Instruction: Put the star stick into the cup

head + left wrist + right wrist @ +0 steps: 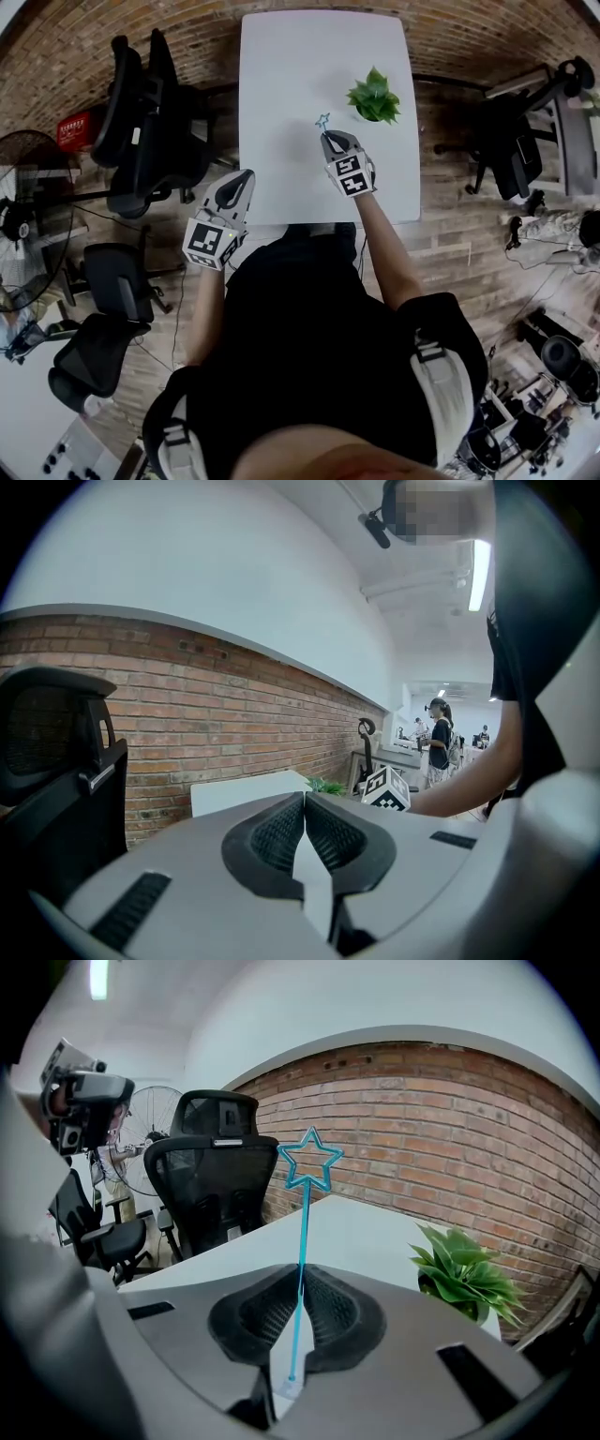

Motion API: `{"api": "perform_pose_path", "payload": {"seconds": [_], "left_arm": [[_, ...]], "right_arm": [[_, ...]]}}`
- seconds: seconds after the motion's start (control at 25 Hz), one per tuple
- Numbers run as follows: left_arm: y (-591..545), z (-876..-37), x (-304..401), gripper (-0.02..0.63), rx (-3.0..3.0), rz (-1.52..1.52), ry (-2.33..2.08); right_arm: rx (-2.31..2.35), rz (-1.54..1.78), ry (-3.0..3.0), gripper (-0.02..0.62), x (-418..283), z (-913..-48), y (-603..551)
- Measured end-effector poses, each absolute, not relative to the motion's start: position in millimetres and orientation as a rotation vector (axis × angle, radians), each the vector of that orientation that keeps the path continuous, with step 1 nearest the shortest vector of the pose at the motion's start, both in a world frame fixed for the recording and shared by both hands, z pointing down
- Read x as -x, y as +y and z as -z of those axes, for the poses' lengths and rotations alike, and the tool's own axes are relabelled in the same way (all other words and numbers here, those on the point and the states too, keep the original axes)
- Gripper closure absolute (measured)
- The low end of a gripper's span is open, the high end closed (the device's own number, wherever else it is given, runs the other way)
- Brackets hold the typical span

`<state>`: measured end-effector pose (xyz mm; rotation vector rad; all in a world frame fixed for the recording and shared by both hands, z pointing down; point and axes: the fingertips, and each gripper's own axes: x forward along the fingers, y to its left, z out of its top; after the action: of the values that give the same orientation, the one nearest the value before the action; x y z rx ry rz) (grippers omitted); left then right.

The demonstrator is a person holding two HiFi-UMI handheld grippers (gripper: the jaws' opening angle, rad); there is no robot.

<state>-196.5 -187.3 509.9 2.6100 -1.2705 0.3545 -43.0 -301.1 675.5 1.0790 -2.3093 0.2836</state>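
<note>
**On the white bench: star stick held up in right gripper**

Over a plain white bench point(281, 84), set end-on to a red brick wall point(112, 28) on a wood-plank floor point(459, 244), two grippers are seen. One star stick point(305, 1213) is counted. It is blue and thin, clamped between the closed fingers of the right gripper point(302, 1277) and held upright, star end up, above the bench middle. One green potted plant point(373, 96) is placed on the bench, near the stick, to its right and a little farther back.

The left gripper point(305, 803) is held at the bench's near left edge. Its fingers are pressed together and nothing is seen between them.

One black office chair point(506, 141) is noted right of the bench. A cluster of black chairs point(136, 122) is noted on the left, though the exact count cannot be told. One floor fan point(23, 220) is seen at far left. Other people are visible far back in the room in the left gripper view.
</note>
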Motion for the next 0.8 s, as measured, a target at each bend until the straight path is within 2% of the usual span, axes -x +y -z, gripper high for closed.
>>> {"api": "perform_pose_path", "payload": {"seconds": [0.32, 0.56, 0.8], "left_arm": [[-191.3, -506.6, 197.0, 0.584, -2.621, -0.350, -1.261], [-190.9, -506.6, 197.0, 0.584, -2.625, -0.351, -1.253], [-193.8, -505.0, 195.0, 0.584, -2.642, -0.334, -1.241]], "right_arm": [[-1.096, -0.273, -2.300, 0.565, 43.8, -678.6, -301.6], [-1.108, -0.268, -2.299, 0.514, 43.0, -683.0, -299.0], [-1.114, -0.276, -2.296, 0.515, 40.3, -670.5, -288.8]]}}
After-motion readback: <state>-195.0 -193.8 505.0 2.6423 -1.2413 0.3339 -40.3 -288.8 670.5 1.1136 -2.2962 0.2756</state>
